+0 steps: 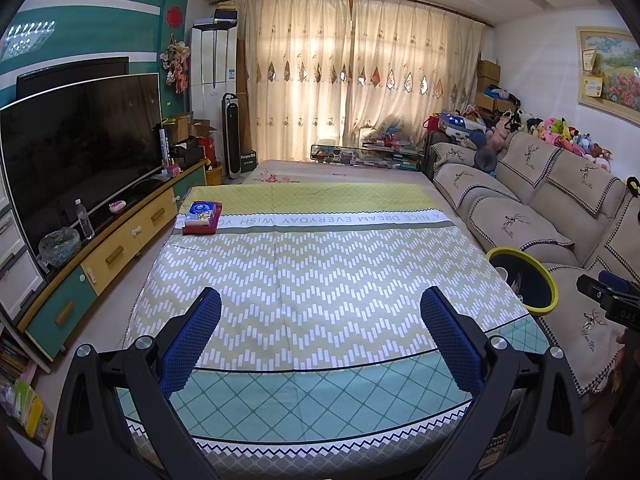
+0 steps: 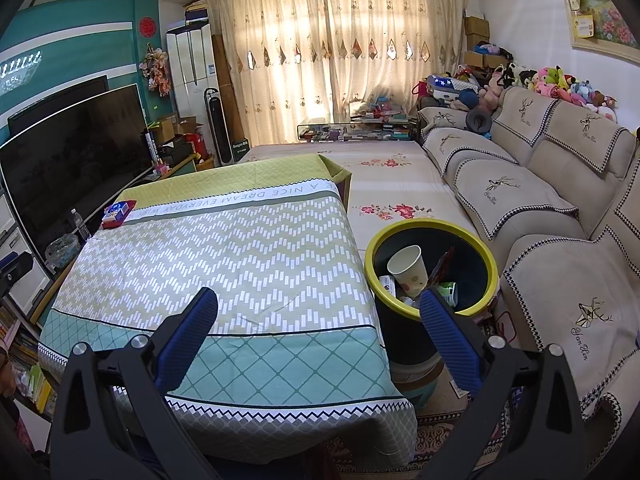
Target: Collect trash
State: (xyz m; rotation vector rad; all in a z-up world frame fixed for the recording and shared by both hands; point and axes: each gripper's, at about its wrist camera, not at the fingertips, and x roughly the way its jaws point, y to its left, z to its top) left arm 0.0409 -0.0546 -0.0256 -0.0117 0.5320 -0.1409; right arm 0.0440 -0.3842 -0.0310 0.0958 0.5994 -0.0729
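Here, both tools (image 1: pixel 320 312) (image 2: pixel 318 312) wide, empty.

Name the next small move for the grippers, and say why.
Probably hold both back and call it done: the left gripper and right gripper are open and empty, the trash bin already holds a paper cup, and only a tissue box remains on the tablecloth.
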